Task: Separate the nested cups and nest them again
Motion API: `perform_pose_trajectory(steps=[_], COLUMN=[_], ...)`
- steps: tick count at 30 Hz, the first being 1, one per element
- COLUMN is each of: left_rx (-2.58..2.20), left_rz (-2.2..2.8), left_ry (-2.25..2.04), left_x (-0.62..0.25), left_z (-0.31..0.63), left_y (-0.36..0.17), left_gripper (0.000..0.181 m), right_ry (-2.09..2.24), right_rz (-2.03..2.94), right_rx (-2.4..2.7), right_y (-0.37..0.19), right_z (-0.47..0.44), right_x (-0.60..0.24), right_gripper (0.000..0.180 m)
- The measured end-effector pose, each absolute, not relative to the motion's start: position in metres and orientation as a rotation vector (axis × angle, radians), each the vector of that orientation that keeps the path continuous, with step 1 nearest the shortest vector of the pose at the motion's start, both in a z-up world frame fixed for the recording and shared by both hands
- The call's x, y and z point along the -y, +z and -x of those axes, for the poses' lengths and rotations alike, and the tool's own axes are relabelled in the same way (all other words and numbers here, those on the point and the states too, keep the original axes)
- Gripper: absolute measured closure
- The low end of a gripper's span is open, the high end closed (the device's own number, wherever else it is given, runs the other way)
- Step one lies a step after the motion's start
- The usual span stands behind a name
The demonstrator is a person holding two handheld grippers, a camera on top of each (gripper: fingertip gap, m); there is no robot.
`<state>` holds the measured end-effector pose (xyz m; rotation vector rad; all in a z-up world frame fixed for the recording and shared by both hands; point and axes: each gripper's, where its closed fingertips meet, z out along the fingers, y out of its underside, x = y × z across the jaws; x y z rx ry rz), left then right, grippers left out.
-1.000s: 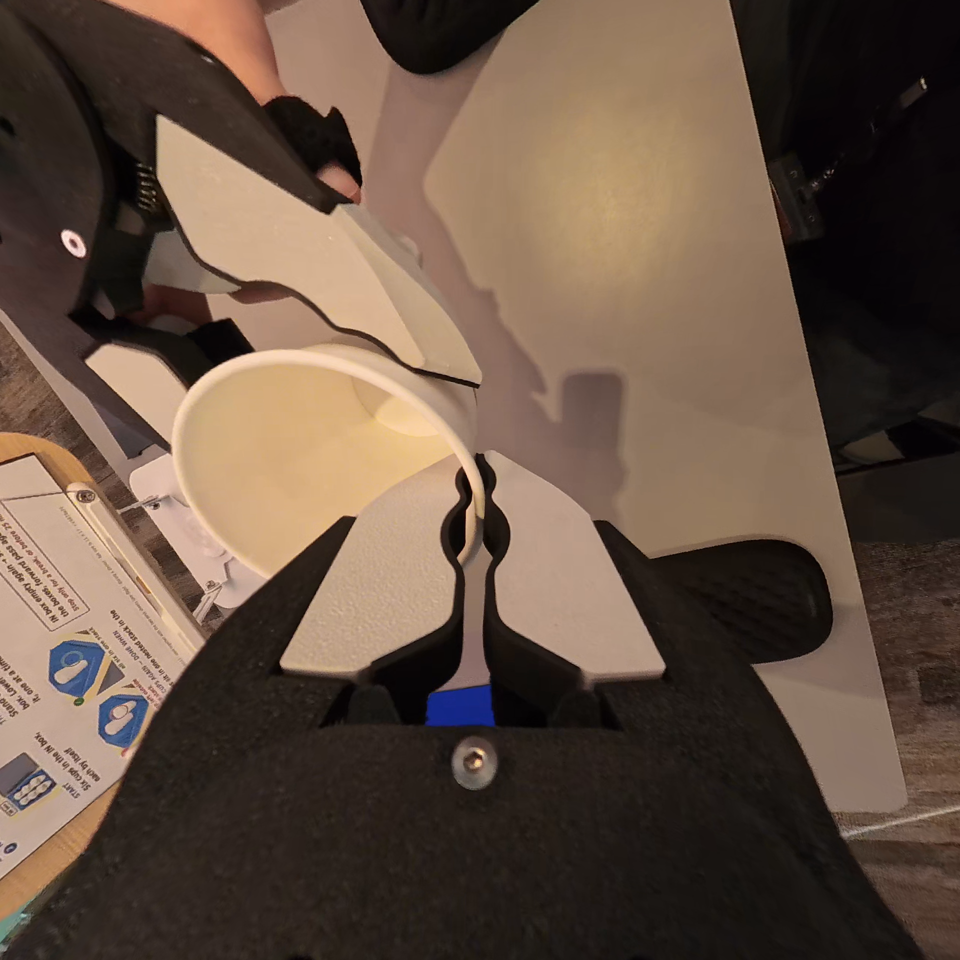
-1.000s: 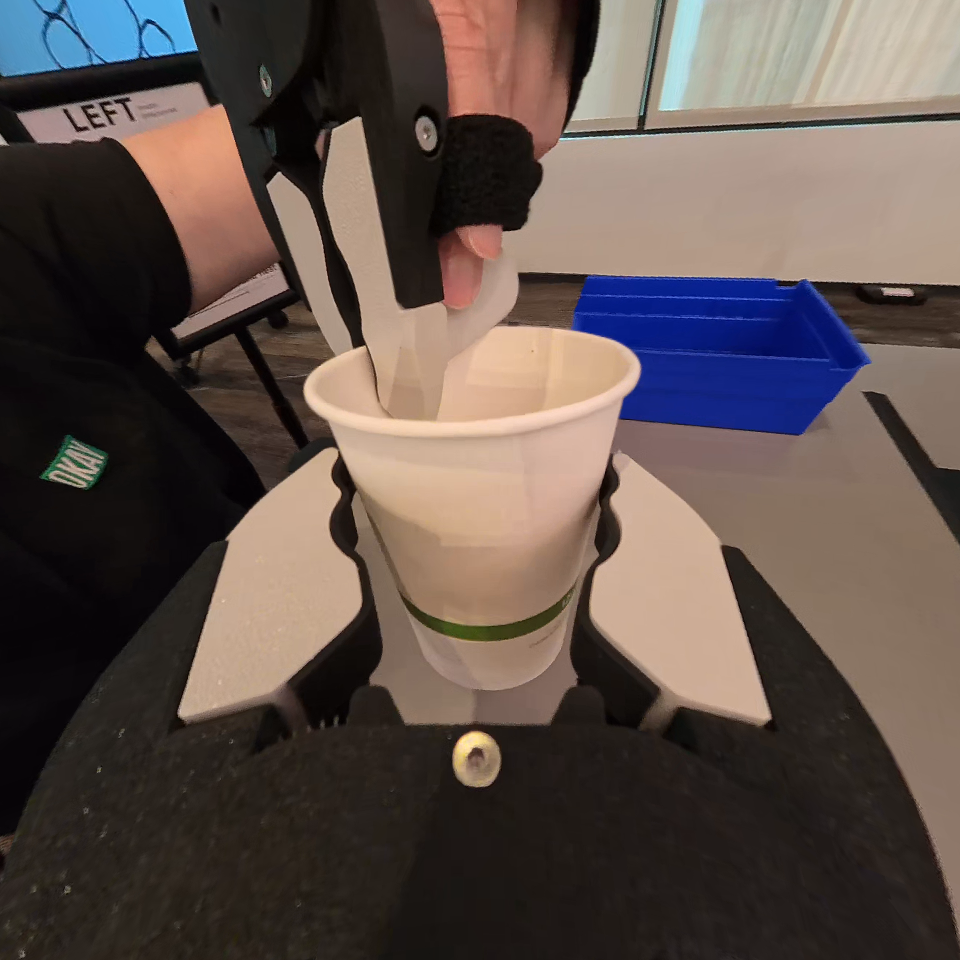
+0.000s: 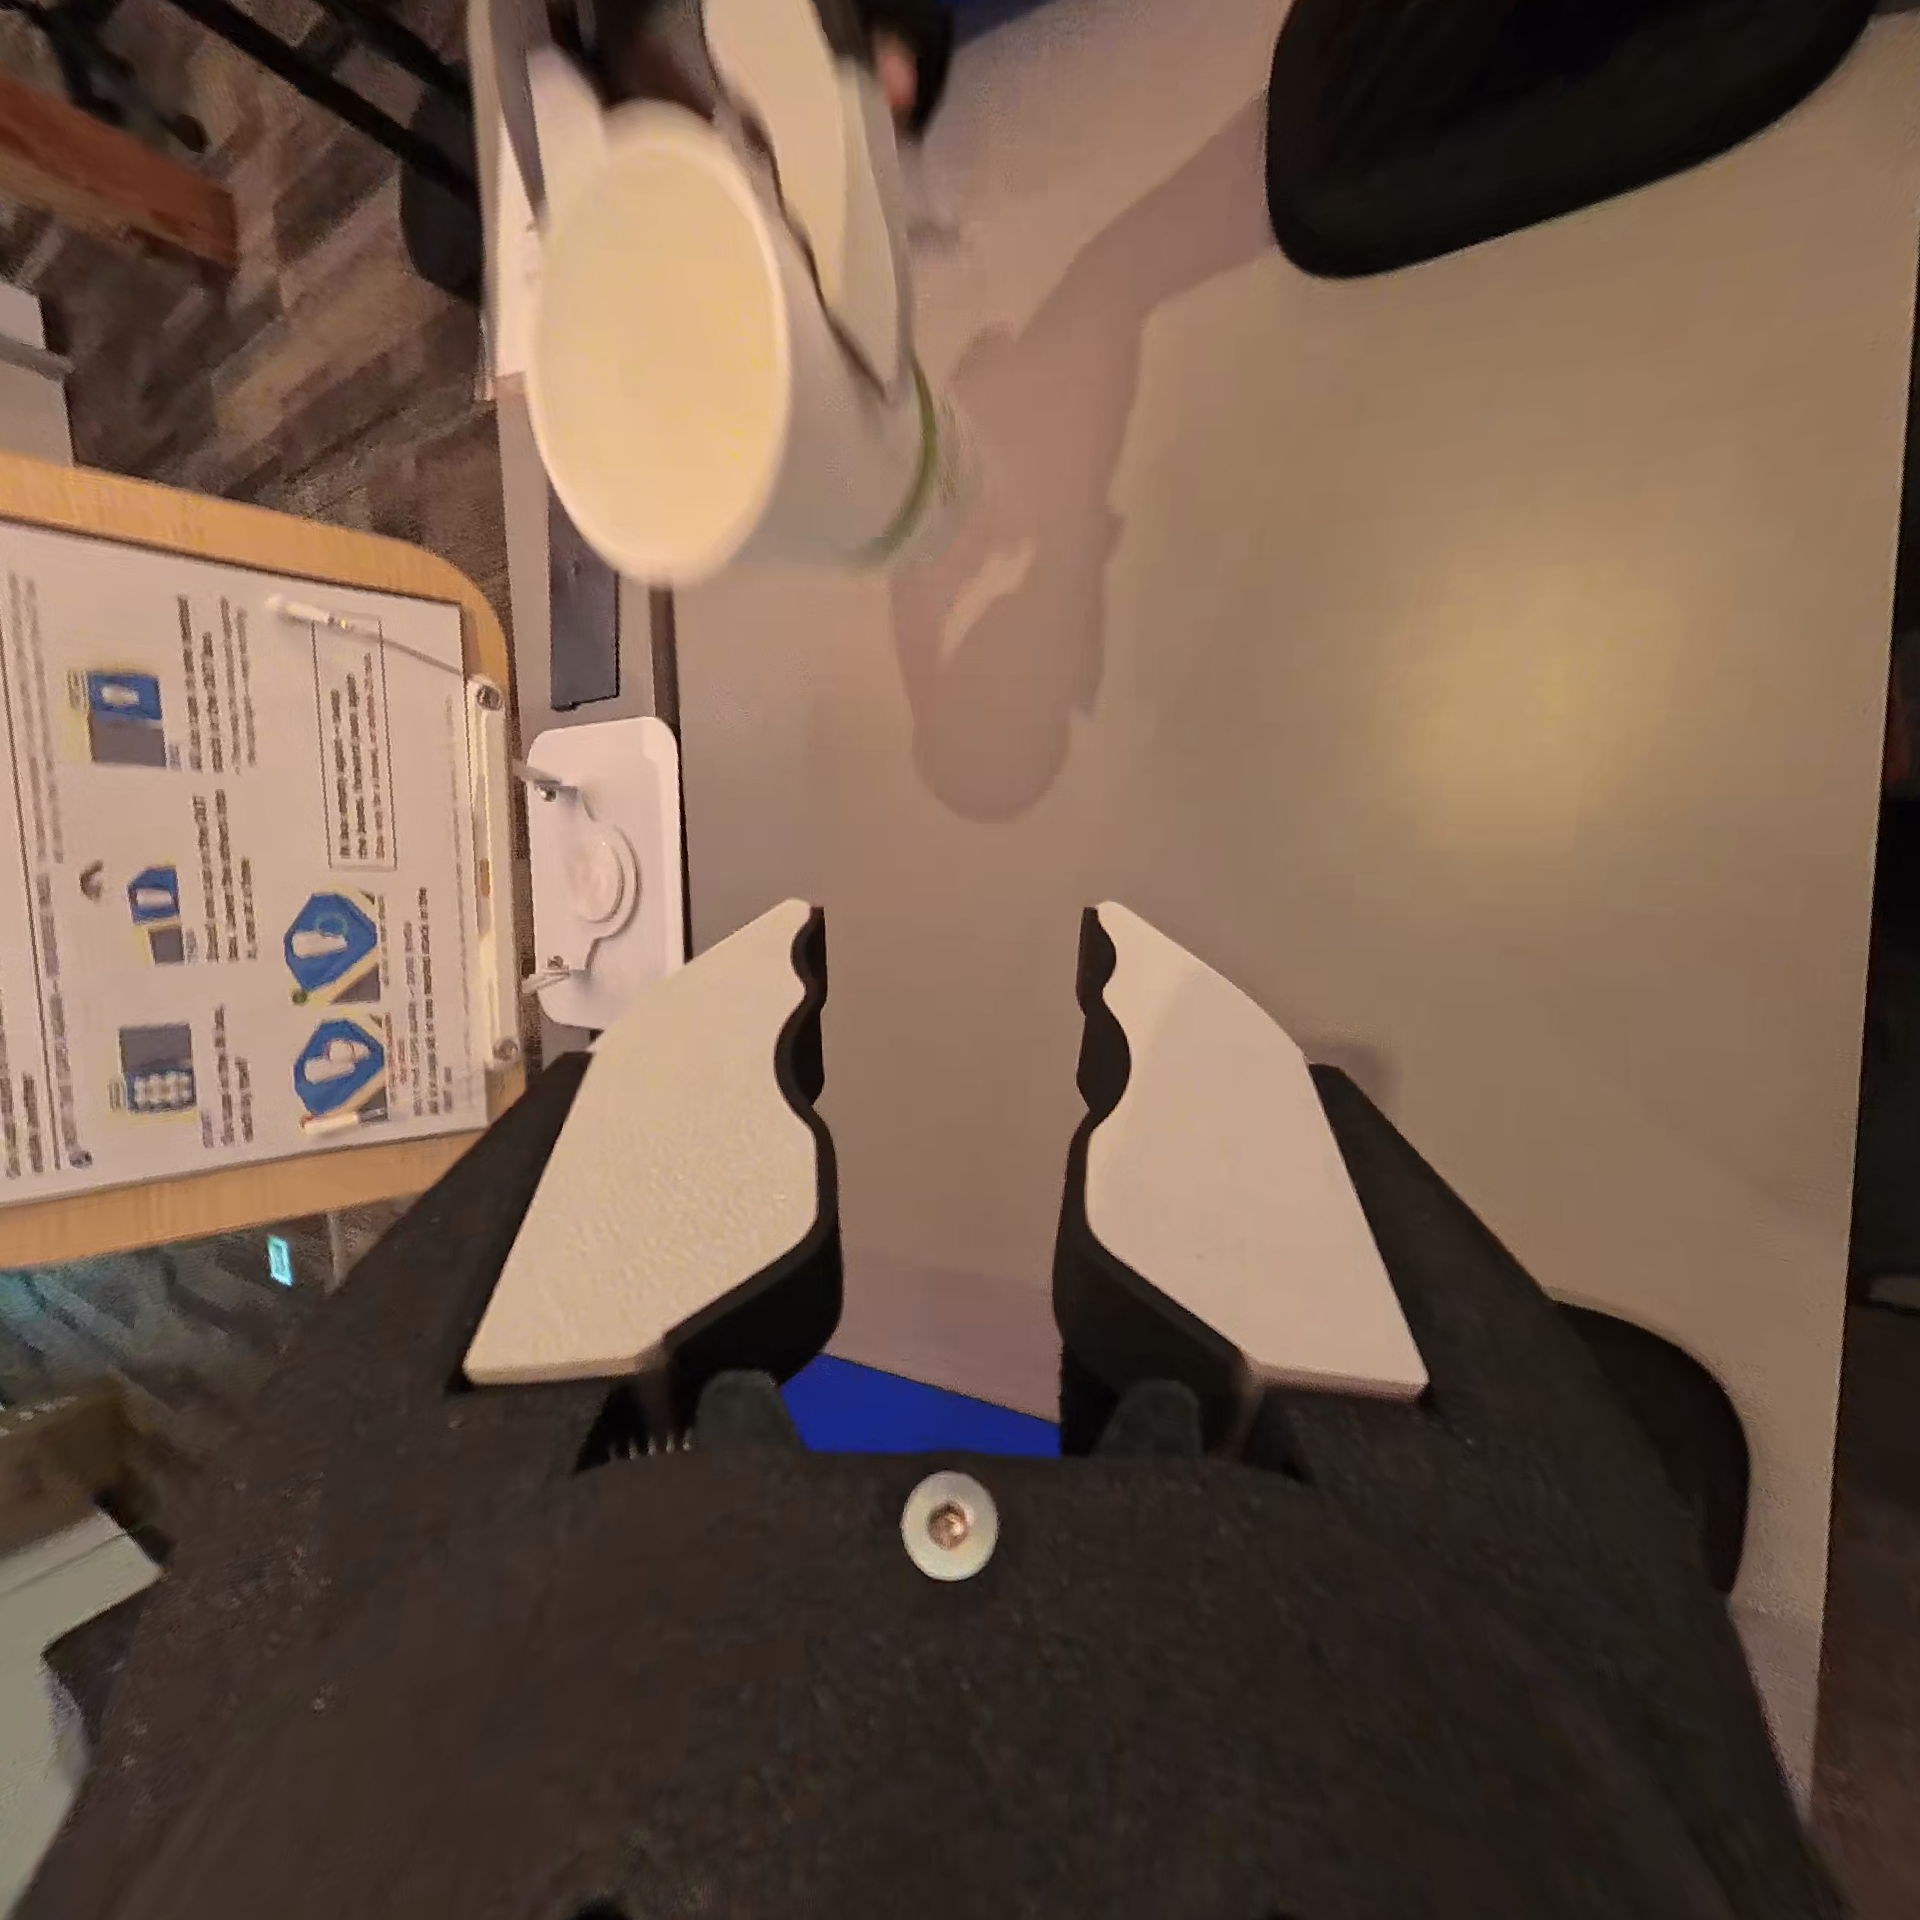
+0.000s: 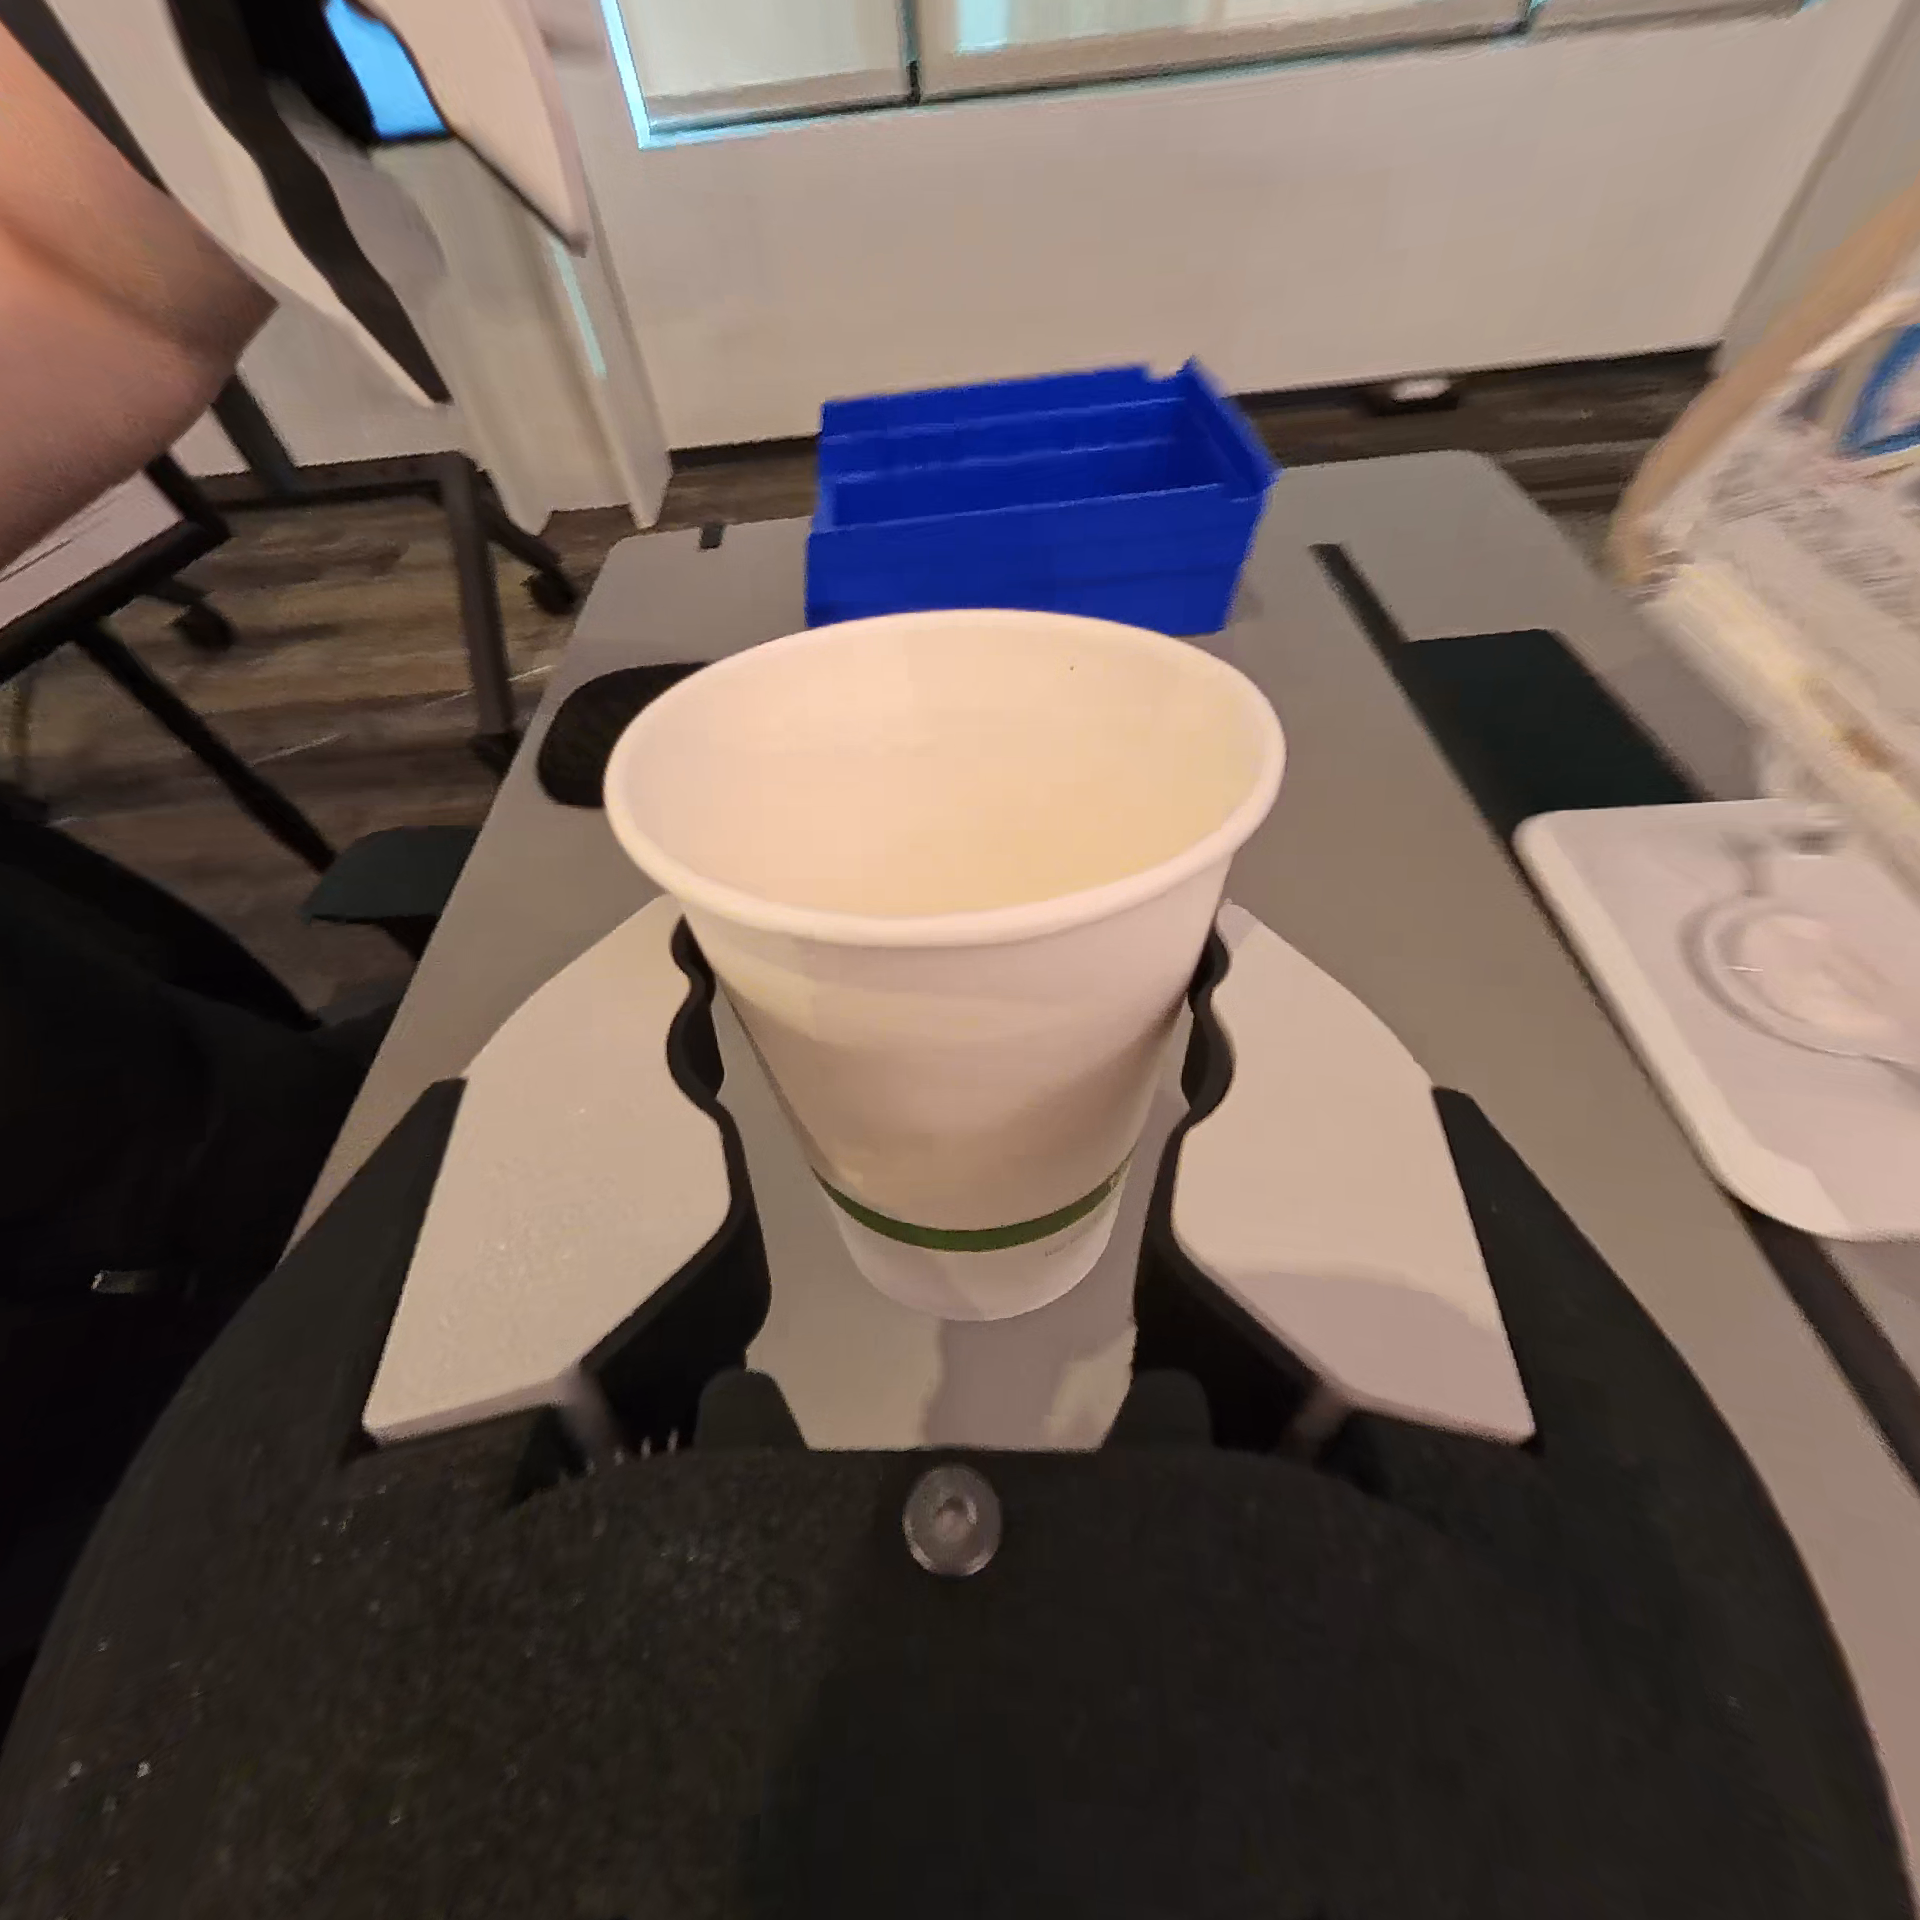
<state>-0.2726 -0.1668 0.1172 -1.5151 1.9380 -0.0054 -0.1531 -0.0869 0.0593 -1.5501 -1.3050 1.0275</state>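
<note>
Right gripper [image 4: 948, 966] is clamped round the cup [image 4: 940, 935], holding it upright above the table [image 4: 1455, 582], blue bin [image 4: 1039, 520] behind it. Left gripper [image 3: 948, 925] is wide open with nothing in it, well clear of the cup.

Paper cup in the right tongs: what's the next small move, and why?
Probably lower the paper cup straight down onto the grey table and let go. The right tongs grip its wall and its base seems to hang above the table, while the left tongs are open and empty, so only one cup shows and nothing looks left to pull out.
</note>
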Motion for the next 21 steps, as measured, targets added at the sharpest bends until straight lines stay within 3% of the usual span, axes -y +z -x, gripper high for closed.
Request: perform_pose_trajectory(steps=[3,7,11,21], left_rx=[-1.832,-1.676,-1.648,-1.716], left_rz=[1.535,1.598,1.633,1.654], left_ry=[-0.019,-0.038,-0.081,-0.051], left_x=[0.165,0.158,0.158,0.16], left_z=[0.291,0.311,0.32,0.313], left_y=[0.115,0.107,0.092,0.082], left_gripper=[0.135,0.134,0.134,0.134], right_ry=[0.775,0.175,0.016,0.096], right_rz=[1.526,1.437,1.31,1.401], right_rx=[1.069,0.436,0.024,-0.081], right_y=[0.101,0.154,0.147,0.079], right_z=[0.075,-0.111,-0.246,-0.283], right_x=[0.064,0.038,0.061,0.029], right_gripper=[0.092,0.092,0.092,0.092])
